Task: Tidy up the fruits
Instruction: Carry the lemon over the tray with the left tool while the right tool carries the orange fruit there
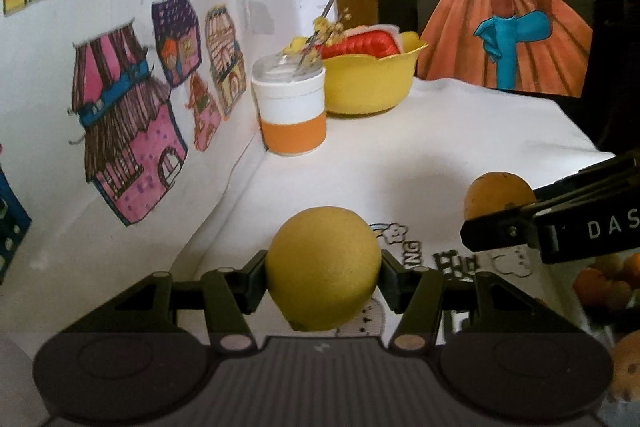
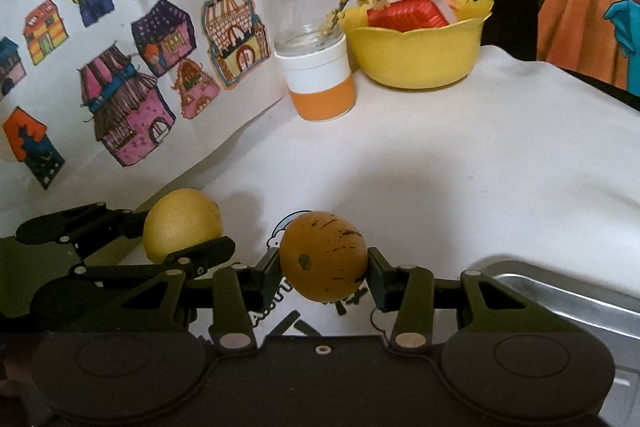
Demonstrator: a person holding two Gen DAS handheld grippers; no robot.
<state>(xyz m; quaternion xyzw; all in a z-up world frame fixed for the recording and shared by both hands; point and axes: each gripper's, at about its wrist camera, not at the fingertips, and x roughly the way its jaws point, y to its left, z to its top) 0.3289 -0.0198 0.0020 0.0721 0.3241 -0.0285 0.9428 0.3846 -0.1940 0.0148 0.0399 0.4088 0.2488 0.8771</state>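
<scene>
My left gripper [image 1: 323,277] is shut on a yellow lemon [image 1: 323,269], held above the white cloth. My right gripper [image 2: 323,267] is shut on an orange fruit with dark specks [image 2: 323,255]. In the left wrist view the right gripper [image 1: 496,219] comes in from the right with the orange fruit [image 1: 496,195] in it. In the right wrist view the left gripper [image 2: 180,243] sits at the left with the lemon [image 2: 182,223]. A metal tray [image 2: 568,291] lies at the lower right, just right of my right gripper. More orange fruits [image 1: 608,283] show at the right edge of the left wrist view.
A white and orange cup [image 2: 320,79] with a jar and a yellow flower sprig stands at the back. Beside it is a yellow bowl [image 2: 420,51] holding a red packet. A drawing of houses [image 2: 120,75] stands along the left. The white tablecloth [image 2: 460,167] spreads between.
</scene>
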